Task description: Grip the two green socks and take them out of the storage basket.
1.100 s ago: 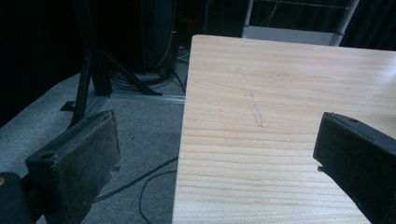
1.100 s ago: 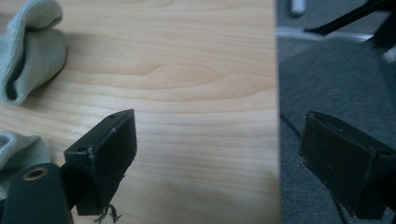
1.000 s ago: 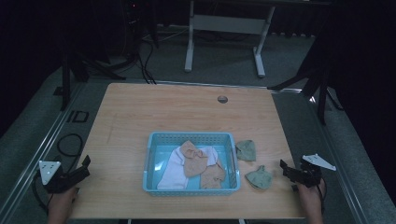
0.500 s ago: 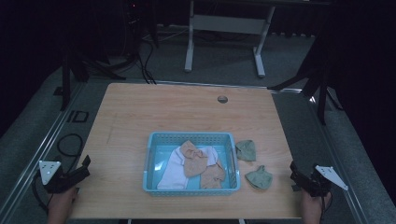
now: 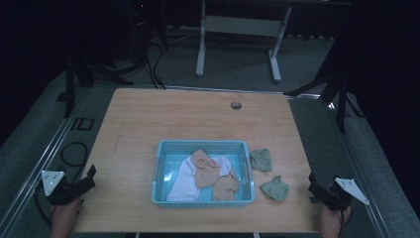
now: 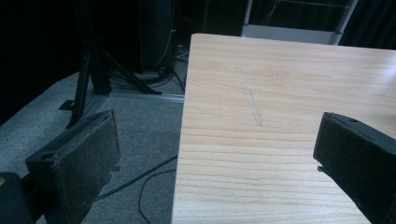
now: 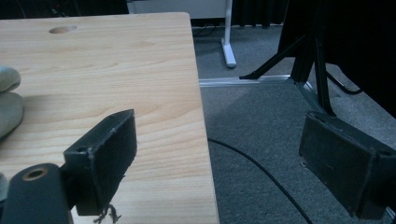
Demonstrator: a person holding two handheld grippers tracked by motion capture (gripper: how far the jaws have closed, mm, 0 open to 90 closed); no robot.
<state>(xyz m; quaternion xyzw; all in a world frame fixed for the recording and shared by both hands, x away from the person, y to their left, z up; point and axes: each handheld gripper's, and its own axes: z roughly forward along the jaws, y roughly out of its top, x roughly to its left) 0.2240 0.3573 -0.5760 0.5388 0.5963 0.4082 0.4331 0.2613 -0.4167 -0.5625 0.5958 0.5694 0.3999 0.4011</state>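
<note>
A pale wooden worktop [image 5: 173, 124] with a straight grain stands in a dim room on grey carpet [image 5: 237, 59], its far half bare apart from a round cable hole [image 5: 236, 105] near the far edge. A blue basket [image 5: 203, 146] sits near the front edge, a little right of centre, holding a white cloth [image 5: 181, 181] and tan cloths [image 5: 205, 168]. Two green cloths lie on the wood just right of the basket: one [image 5: 261, 159] beside its far right corner, the other [image 5: 275, 189] nearer the front edge. The left gripper [image 5: 81, 183] hangs at the worktop's front left corner, jaws spread wide and holding nothing; its own view looks across the left edge, one jaw over the carpet and one over the wood, where a faint scratch [image 6: 250, 100] runs along the surface. The right gripper [image 5: 319, 191] is off the front right corner, well apart from the nearer green cloth, jaws also spread and empty; its view straddles the right edge, with green cloth [image 7: 9, 100] at the far left. Beyond the worktop stand a white desk frame [image 5: 237, 29], black stand legs [image 5: 327, 84] and loose cables [image 5: 72, 153] on the floor
</note>
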